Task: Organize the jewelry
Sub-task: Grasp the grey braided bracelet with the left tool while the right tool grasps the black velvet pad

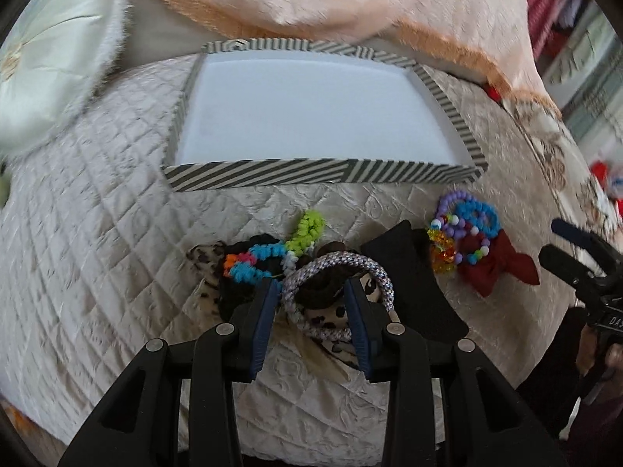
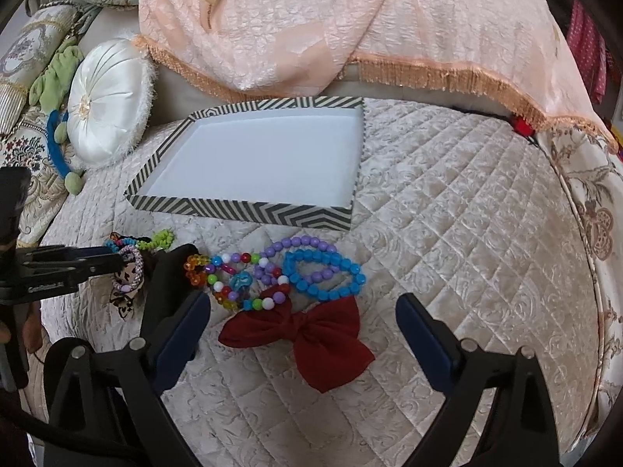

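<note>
Braided grey-white bracelet [image 1: 338,272] lying on the pile of hair ties on the quilted bed cover [image 1: 117,233], between the blue pads of the left hand-held gripper [image 1: 313,292]; whether those pads press it or just flank it, cannot tell. Bright coiled ties [image 1: 264,260] touching it on the left, black cloth piece [image 1: 412,272] just beside on the right. Further right, beaded bracelets [image 2: 311,272] heaped together, partly over the red bow [image 2: 311,334]. Right hand-held gripper [image 2: 303,330] released, jaws wide, 1 finger on each side of that bow, above it. Striped tray [image 2: 249,210] beyond the jewelry, near it, white inside, holding nothing. Open quilt right of the tray; peach fringed cloth [image 2: 350,19] overhanging behind, round white cushion [image 2: 109,101] at the tray's left.
</note>
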Motion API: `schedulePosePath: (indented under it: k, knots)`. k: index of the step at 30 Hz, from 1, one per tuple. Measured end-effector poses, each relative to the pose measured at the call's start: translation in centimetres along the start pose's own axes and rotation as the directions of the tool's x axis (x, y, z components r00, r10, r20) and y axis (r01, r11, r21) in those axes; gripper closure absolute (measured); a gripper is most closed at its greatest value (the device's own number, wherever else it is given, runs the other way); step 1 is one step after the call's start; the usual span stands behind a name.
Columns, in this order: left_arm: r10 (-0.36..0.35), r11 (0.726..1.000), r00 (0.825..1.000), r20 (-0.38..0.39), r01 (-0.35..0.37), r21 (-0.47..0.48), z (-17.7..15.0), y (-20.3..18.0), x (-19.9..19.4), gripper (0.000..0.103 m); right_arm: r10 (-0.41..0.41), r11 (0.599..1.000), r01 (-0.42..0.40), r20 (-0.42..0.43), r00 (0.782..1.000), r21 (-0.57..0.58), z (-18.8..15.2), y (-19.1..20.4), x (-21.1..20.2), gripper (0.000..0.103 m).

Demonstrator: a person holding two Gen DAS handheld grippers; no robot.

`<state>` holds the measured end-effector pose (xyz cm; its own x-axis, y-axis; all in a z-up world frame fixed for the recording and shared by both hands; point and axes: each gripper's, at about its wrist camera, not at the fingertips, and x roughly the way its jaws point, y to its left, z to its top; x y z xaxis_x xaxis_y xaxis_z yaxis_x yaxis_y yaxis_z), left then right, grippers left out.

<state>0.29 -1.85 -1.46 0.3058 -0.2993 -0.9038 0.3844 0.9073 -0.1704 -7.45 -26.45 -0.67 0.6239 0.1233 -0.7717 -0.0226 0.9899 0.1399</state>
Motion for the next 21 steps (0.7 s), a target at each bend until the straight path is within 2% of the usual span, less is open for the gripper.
schedulePosePath:
  k: [4, 9, 10, 12, 15, 18, 21]
  knots:
    - [0.004, 0.998, 1.000, -0.015, -0.003, 0.070, 0.5, -0.9, 1.1, 0.086, 0.016, 1.000, -0.016, -0.018, 1.000, -0.007, 0.3, 0.6, 0.5, 0.005]
    - [-0.002, 0.996, 1.000, -0.025, 0.004, 0.088, 0.8, -0.8, 2.2, 0.087, 0.054, 0.998, -0.055, -0.042, 0.998, -0.018, 0.3, 1.5, 0.9, 0.005]
    - [-0.001, 0.995, 1.000, -0.019, 0.003, 0.095, 0.7, -0.9, 2.2, 0.089, 0.052, 0.998, -0.053, -0.047, 0.998, -0.028, 0.3, 1.7, 1.0, 0.005]
    - [-0.002, 0.994, 1.000, -0.007, 0.002, 0.106, 0.7, -1.1, 2.1, 0.103, 0.057, 0.998, -0.059, -0.052, 0.997, -0.035, 0.3, 1.9, 1.0, 0.005]
    - [-0.015, 0.996, 1.000, 0.022, 0.013, 0.089, 0.5, -1.2, 1.5, 0.103, 0.080, 0.996, -0.082, -0.050, 0.995, -0.034, 0.2, 2.3, 0.7, 0.006]
    - [-0.035, 0.998, 0.997, 0.069, 0.032, 0.049, 0.4, -0.7, 0.1, 0.103, 0.117, 0.992, -0.120, -0.055, 0.992, -0.047, 0.1, 2.9, 0.3, 0.011]
    - [-0.047, 0.999, 0.994, 0.099, 0.048, -0.005, 0.3, 0.1, -1.1, 0.103, 0.170, 0.982, -0.176, -0.082, 0.982, -0.074, -0.2, 4.3, 0.3, 0.026]
